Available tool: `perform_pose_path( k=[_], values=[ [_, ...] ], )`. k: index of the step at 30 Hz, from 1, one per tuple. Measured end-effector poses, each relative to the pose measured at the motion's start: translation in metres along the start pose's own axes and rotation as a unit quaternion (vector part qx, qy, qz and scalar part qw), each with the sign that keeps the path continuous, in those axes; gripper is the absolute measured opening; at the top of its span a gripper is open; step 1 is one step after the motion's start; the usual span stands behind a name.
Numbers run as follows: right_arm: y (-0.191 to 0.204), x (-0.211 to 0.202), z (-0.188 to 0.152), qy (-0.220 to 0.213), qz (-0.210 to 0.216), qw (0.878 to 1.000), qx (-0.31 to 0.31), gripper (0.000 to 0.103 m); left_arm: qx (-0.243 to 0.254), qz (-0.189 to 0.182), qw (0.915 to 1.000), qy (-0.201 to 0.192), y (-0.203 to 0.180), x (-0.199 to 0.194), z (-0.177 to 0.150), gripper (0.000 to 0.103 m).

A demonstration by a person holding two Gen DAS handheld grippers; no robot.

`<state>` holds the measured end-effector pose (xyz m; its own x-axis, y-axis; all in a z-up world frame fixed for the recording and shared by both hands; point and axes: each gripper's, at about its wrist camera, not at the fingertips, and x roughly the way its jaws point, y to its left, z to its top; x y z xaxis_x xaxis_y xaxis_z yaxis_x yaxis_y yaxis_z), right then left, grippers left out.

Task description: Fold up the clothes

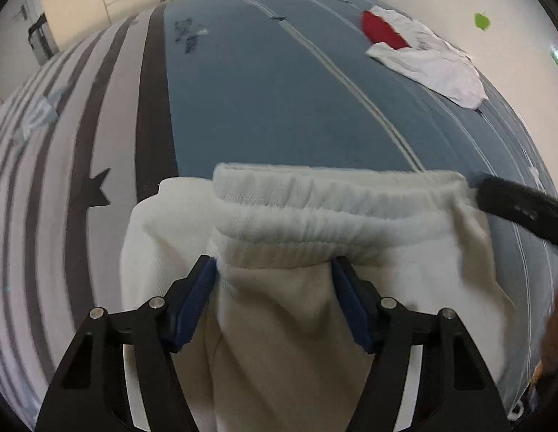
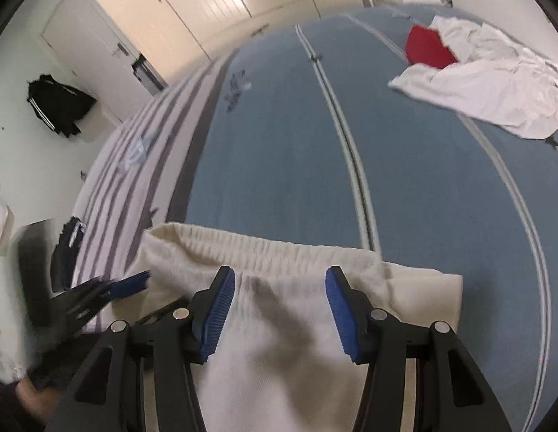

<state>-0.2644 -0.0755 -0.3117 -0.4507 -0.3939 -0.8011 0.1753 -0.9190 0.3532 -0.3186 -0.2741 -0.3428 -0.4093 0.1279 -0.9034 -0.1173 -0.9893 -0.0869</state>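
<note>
At the far left of the right wrist view, a dark jacket (image 2: 59,109) hangs on the wall in the upper left, and another dark garment (image 2: 68,252) droops over the striped edge of the bed (image 2: 279,144) at mid left. The left gripper (image 2: 129,284) shows there as a blur in the lower left, so its state is hard to read from that side.

In the left wrist view the left gripper (image 1: 273,270) fills the lower centre. Its blue pads stand wide apart with cream fabric bulging between them, pressing on neither side as far as I can see, so I judge it open.

The cream sweatpants (image 1: 315,237) lie at the bottom centre of both views on the blue cover, ribbed waistband away from the cameras. The cloth looks thick, soft and light, likely to sag and bunch. The elastic waistband (image 2: 257,252) seems the firmest place to pinch, near its two ends.

The right gripper (image 2: 279,284) hovers over the waistband, pads apart, holding nothing.

In the upper right lies a crumpled white garment (image 2: 495,82) with something red (image 2: 426,50).
</note>
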Motion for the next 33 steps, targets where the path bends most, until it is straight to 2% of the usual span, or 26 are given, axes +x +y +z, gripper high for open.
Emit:
perform_pose_path(
  k=[3, 5, 6, 8, 9, 10, 12, 14, 16, 20, 23, 25, 27, 30, 33],
  values=[
    [-0.001, -0.019, -0.026, -0.002, -0.019, 1.000, -0.020, 0.046, -0.017, -0.014, 0.9997, -0.009, 0.010, -0.001, 0.005, 0.064],
    [0.000, -0.024, -0.044, 0.009, -0.022, 0.999, -0.031, 0.034, -0.058, -0.055, 0.9965, -0.023, 0.025, -0.018, 0.004, 0.063],
    [0.001, -0.020, -0.052, 0.019, -0.026, 0.999, -0.037, 0.033, -0.084, -0.074, 0.9931, -0.035, 0.034, -0.030, 0.002, 0.063],
    [0.001, -0.006, -0.065, 0.037, -0.047, 0.997, -0.044, 0.031, -0.109, -0.065, 0.9898, -0.064, 0.051, -0.052, -0.004, 0.063],
    [-0.003, 0.003, -0.067, 0.044, -0.064, 0.996, -0.041, 0.028, -0.111, -0.060, 0.9901, -0.062, 0.058, -0.056, -0.010, 0.063],
    [-0.011, 0.011, -0.067, 0.047, -0.074, 0.996, -0.027, 0.019, -0.112, -0.056, 0.9904, -0.060, 0.065, -0.061, -0.015, 0.063],
    [-0.028, 0.017, -0.062, 0.043, -0.067, 0.997, 0.018, 0.013, -0.105, -0.042, 0.9922, -0.052, 0.072, -0.067, -0.026, 0.063],
    [-0.037, 0.018, -0.050, 0.029, -0.067, 0.996, 0.044, 0.016, -0.066, -0.018, 0.9963, -0.052, 0.068, -0.071, -0.039, 0.063],
    [-0.038, 0.020, -0.043, 0.024, -0.080, 0.996, 0.036, 0.021, -0.024, -0.010, 0.9986, -0.046, 0.056, -0.076, -0.054, 0.063],
    [-0.032, 0.012, -0.040, 0.025, -0.088, 0.996, 0.017, 0.021, 0.015, -0.021, 0.9994, -0.024, 0.042, -0.078, -0.080, 0.059],
    [-0.024, -0.017, -0.054, 0.011, -0.091, 0.996, 0.002, 0.022, 0.016, -0.034, 0.9984, -0.041, 0.038, -0.097, -0.097, 0.057],
    [-0.024, -0.030, -0.069, 0.016, -0.091, 0.996, 0.005, 0.022, 0.020, -0.041, 0.9980, -0.044, 0.037, -0.108, -0.109, 0.047],
    [-0.025, -0.043, -0.086, 0.026, -0.091, 0.995, 0.011, 0.022, 0.026, -0.049, 0.9973, -0.049, 0.036, -0.119, -0.116, 0.046],
    [-0.028, -0.054, -0.112, 0.042, -0.093, 0.995, 0.015, 0.022, 0.033, -0.035, 0.9986, -0.020, 0.035, -0.107, -0.133, 0.045],
    [-0.041, -0.049, -0.124, 0.056, -0.078, 0.995, 0.037, 0.022, 0.030, -0.037, 0.9989, 0.005, 0.040, -0.090, -0.142, 0.042]
  ],
)
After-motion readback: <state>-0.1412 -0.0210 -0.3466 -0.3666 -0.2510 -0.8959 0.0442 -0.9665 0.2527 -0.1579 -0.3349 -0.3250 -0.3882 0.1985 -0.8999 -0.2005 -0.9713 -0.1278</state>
